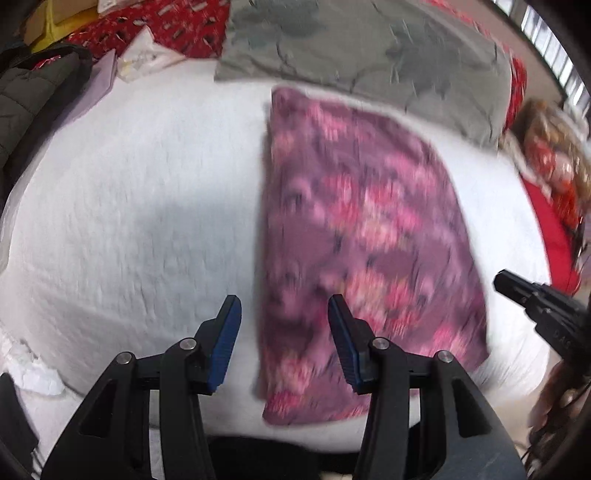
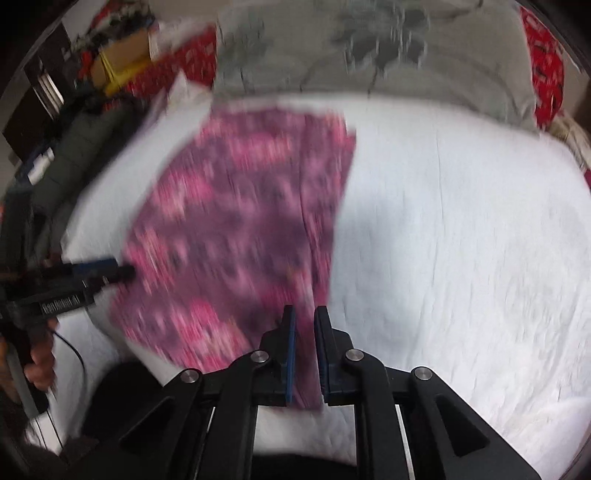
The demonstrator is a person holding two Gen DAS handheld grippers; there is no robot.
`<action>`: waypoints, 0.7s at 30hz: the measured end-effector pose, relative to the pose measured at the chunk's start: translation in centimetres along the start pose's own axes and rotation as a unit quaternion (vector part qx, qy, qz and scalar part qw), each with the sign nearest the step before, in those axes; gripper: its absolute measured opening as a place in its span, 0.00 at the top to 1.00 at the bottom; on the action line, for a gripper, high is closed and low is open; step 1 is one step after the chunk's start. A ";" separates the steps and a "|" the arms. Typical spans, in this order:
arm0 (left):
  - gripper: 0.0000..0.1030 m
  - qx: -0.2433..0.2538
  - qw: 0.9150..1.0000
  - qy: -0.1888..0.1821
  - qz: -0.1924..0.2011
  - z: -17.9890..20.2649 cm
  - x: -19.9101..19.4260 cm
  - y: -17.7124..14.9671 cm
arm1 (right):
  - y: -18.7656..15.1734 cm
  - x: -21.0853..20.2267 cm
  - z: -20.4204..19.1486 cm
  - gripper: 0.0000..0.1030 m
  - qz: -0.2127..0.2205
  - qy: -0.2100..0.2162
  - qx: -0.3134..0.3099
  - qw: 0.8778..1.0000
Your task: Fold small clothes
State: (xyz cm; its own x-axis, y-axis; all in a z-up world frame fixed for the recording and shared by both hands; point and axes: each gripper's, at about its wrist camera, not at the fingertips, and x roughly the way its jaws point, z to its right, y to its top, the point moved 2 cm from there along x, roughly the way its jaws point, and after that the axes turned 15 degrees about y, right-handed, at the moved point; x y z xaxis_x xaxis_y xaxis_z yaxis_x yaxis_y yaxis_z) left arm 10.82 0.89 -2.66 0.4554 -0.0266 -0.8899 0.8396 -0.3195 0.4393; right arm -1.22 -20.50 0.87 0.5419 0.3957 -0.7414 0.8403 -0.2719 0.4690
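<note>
A purple garment with a pink flower print (image 1: 369,229) lies flat in a folded, roughly rectangular shape on a white bed sheet (image 1: 129,221). My left gripper (image 1: 284,302) hovers open over the garment's near left edge, nothing between its blue pads. In the right wrist view the garment (image 2: 240,206) lies left of centre. My right gripper (image 2: 304,314) hangs above its near right edge; a narrow gap shows between the pads and no cloth is pinched. Each gripper shows in the other's view: the right gripper's tip (image 1: 517,288), the left gripper (image 2: 110,273). Both views are motion-blurred.
A grey patterned pillow (image 1: 369,48) lies across the far side of the bed. Red patterned fabric (image 1: 177,26) and a dark padded jacket (image 1: 29,96) lie at the far left. A hand (image 2: 40,362) holds the left gripper's handle. White sheet (image 2: 461,240) spreads to the right.
</note>
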 end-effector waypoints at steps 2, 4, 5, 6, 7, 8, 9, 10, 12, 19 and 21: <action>0.53 -0.006 1.000 0.003 -0.008 0.0 0.9 1.3 | 1.5 0.4 -0.3 0.83 0.016 0.005 0.002 1.000; 0.52 -0.006 1.000 0.001 -0.023 0.3 2.2 1.7 | 2.5 2.0 0.2 0.73 0.011 0.009 0.013 1.000; 0.49 -0.007 1.000 -0.004 -0.029 0.4 2.8 1.7 | 3.1 3.6 0.6 0.70 -0.002 0.006 0.020 1.000; 0.47 -0.008 0.999 -0.009 -0.031 0.3 3.1 1.8 | 3.2 4.7 1.2 0.70 -0.021 -0.004 0.027 0.999; 0.47 -0.011 0.999 -0.013 -0.031 0.2 3.1 1.9 | 2.8 5.9 1.7 0.70 -0.041 -0.014 0.031 0.999; 0.47 -0.012 0.999 -0.023 -0.030 -0.1 2.9 2.3 | 2.8 5.9 1.9 0.69 -0.032 -0.010 0.032 0.999; 0.47 -0.015 0.999 -0.035 -0.027 -0.5 2.7 2.8 | 3.2 5.5 2.0 0.69 -0.019 -0.005 0.035 0.999; 0.47 -0.019 0.999 -0.041 -0.024 -0.6 2.6 3.2 | 4.0 5.2 2.1 0.70 -0.010 -0.002 0.040 0.999; 0.47 -0.032 0.998 -0.046 -0.020 -0.5 2.2 4.6 | 5.8 4.5 2.8 0.69 0.016 0.009 0.055 0.998; 0.47 -0.033 0.999 -0.014 -0.020 0.5 3.9 7.9 | 10.2 7.2 6.6 0.68 0.032 0.019 0.134 0.990; 0.47 -0.040 0.999 -0.020 -0.030 0.5 4.7 8.0 | 10.4 7.8 7.2 0.79 0.044 0.043 0.152 0.986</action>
State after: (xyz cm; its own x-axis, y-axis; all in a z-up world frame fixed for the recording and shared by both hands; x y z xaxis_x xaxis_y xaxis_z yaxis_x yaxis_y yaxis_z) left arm 19.55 -2.28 -3.43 0.3924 -0.0488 -0.9185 0.8868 -0.2449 0.3919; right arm 11.65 -26.57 -3.50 0.6235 0.4283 -0.6541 0.7530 -0.5541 0.3549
